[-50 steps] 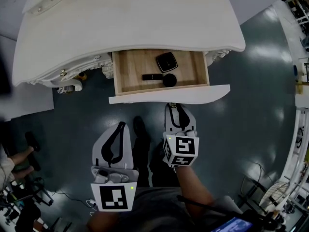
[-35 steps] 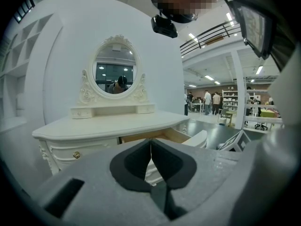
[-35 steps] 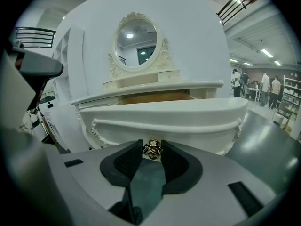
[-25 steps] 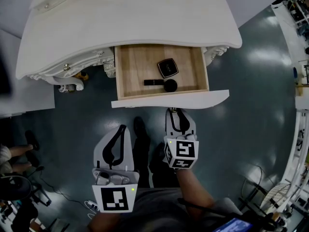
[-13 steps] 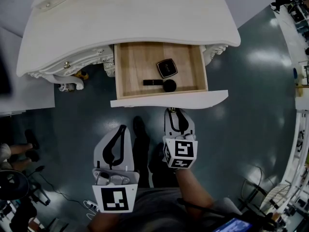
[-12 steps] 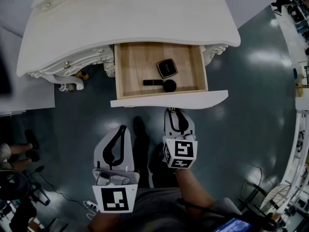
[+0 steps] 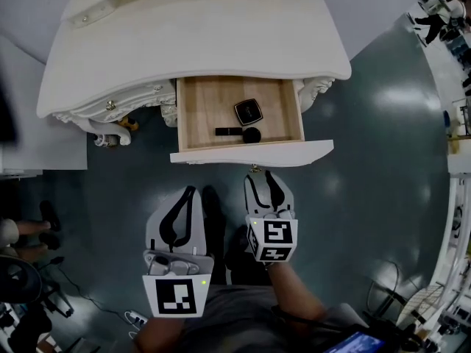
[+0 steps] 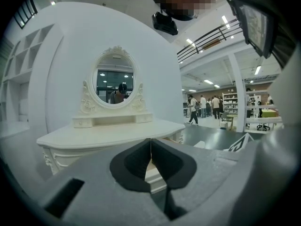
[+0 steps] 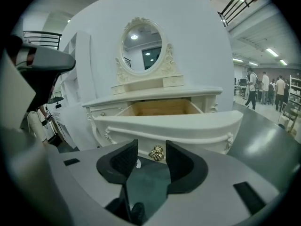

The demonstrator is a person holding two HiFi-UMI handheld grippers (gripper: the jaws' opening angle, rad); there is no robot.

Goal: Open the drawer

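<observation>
Drawer (image 7: 200, 106) stands pulled out from under the white table (image 7: 199, 35), its front (image 7: 250, 153) nearest us. Only the head view looks into it: a square compact (image 7: 249, 111), a black tube (image 7: 229, 132) and a round black cap (image 7: 252, 134) lie on its wooden floor. The right gripper view shows what the head view barely does: the gold knob (image 9: 156, 153) low on the front, seen in the gap between the tips of the right gripper (image 9: 151, 147), whose fingers stand apart and press on nothing. From above, we see that gripper (image 7: 260, 179) just short of the front, with the knob at its tips. The left gripper view shows the left gripper (image 8: 150, 149) with its jaws together and empty, the oval mirror (image 8: 115, 84) beyond it and people (image 8: 204, 107) walking far off; from above it (image 7: 188, 191) hangs beside the right one, farther from the drawer. Half a second ago the right fingers sat narrow around the knob; they have just been opening and have let it go, and the drawer is as far out as before.
</observation>
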